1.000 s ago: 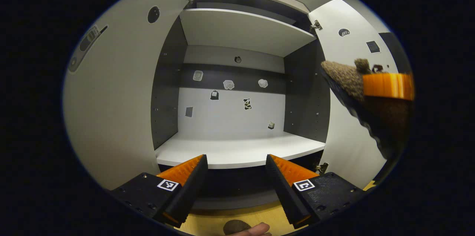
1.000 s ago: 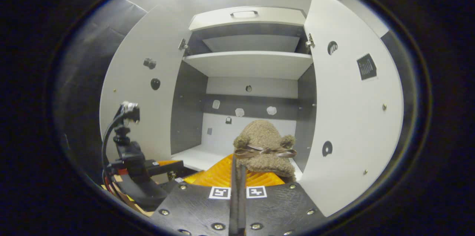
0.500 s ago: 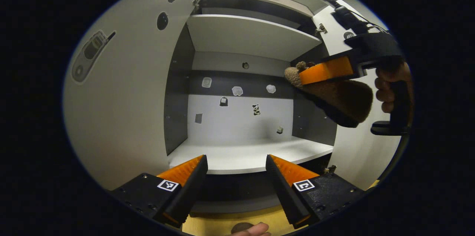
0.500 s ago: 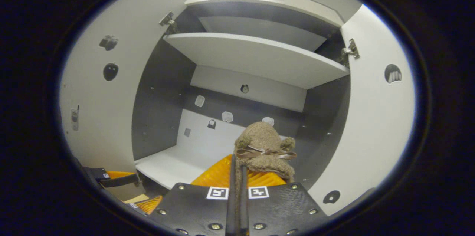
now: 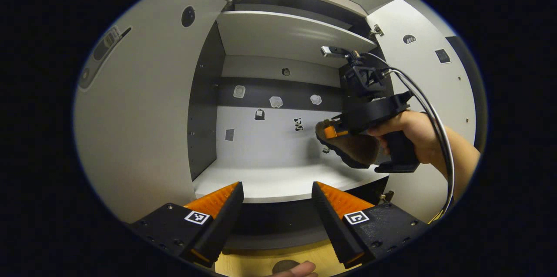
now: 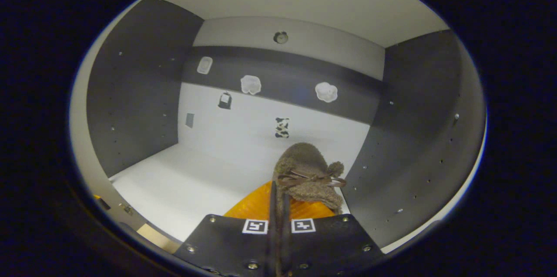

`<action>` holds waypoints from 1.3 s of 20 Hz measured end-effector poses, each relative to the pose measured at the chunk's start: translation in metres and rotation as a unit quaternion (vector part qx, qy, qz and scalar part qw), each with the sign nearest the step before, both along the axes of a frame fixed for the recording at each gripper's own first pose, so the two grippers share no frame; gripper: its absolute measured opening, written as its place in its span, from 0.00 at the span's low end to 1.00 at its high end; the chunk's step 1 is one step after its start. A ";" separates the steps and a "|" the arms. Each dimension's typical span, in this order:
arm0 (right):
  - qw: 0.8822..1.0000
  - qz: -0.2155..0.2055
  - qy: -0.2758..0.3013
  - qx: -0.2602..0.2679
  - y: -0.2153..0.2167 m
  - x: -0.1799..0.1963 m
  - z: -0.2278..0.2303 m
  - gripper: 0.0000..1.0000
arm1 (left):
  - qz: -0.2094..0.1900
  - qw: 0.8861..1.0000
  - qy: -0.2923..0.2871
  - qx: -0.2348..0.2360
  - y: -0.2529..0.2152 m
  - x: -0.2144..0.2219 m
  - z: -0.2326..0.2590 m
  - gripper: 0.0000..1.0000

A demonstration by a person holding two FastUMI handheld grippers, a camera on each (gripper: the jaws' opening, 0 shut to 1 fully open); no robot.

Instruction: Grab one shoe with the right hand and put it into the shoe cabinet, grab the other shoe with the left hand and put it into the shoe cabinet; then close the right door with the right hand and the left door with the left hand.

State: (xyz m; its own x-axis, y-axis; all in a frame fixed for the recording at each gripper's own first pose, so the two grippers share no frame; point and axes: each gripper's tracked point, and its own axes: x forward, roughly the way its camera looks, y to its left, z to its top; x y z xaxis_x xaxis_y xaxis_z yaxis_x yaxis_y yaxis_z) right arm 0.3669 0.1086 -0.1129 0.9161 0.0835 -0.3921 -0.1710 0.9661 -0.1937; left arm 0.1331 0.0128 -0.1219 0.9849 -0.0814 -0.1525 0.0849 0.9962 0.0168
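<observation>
White shelf (image 6: 182,181) inside shoe cabinet (image 5: 209,107), doors open. Right gripper (image 6: 278,198) pinching furry shoe (image 6: 307,172), held above shelf near right wall. Lower sole flat, then release. Left gripper (image 5: 276,207) spread, empty, outside.

Shoe cabinet (image 5: 204,107) ahead, both doors swung outward: left door (image 5: 139,116) at left, right door (image 5: 426,63) at right. Shoe (image 5: 348,146) inside the right part of the compartment, above the lower shelf (image 5: 270,181), below the upper shelf (image 5: 287,35). Right gripper (image 5: 335,131) with the shoe; left gripper (image 5: 274,220) in front of the cabinet, outside it.
</observation>
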 end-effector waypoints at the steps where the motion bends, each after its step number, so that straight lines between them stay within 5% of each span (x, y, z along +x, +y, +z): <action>1: 1.000 -0.004 -0.003 -0.008 -0.005 0.007 -0.003 0.05 | 0.001 1.000 0.000 0.002 0.001 0.001 0.000 0.96; 5: 0.998 0.009 0.023 -0.050 -0.005 0.022 -0.029 0.05 | 0.017 1.000 0.005 -0.006 0.004 0.003 -0.003 0.96; 10: 0.993 0.017 0.065 -0.098 -0.004 0.008 -0.052 0.22 | 0.017 1.000 0.008 -0.015 0.003 0.003 -0.003 0.96; 12: 0.992 0.023 0.065 -0.102 -0.003 0.006 -0.049 0.80 | 0.025 0.999 0.009 -0.023 0.004 0.002 -0.003 0.96; 13: 0.992 0.026 0.068 -0.099 -0.002 0.000 -0.044 0.86 | 0.026 0.999 0.010 -0.024 0.004 0.001 -0.004 0.96; 16: 0.995 0.021 0.047 -0.090 -0.008 -0.009 -0.018 0.86 | 0.013 0.999 0.012 -0.031 -0.004 -0.003 -0.002 0.96; 17: 0.995 0.016 0.036 -0.089 -0.014 -0.015 -0.005 0.98 | 0.013 0.999 0.012 -0.031 -0.005 -0.005 -0.002 0.96; 18: 0.996 0.012 0.024 -0.082 -0.017 -0.024 0.008 0.98 | 0.018 0.999 0.012 -0.029 -0.003 -0.006 -0.002 0.96; 23: 0.999 0.006 -0.040 0.004 -0.022 -0.089 0.057 0.98 | 0.028 0.999 0.024 -0.032 -0.001 -0.012 -0.010 0.96; 26: 0.993 0.038 -0.084 0.073 -0.008 -0.142 0.078 0.99 | 0.036 0.998 0.035 -0.028 0.001 -0.013 -0.015 0.97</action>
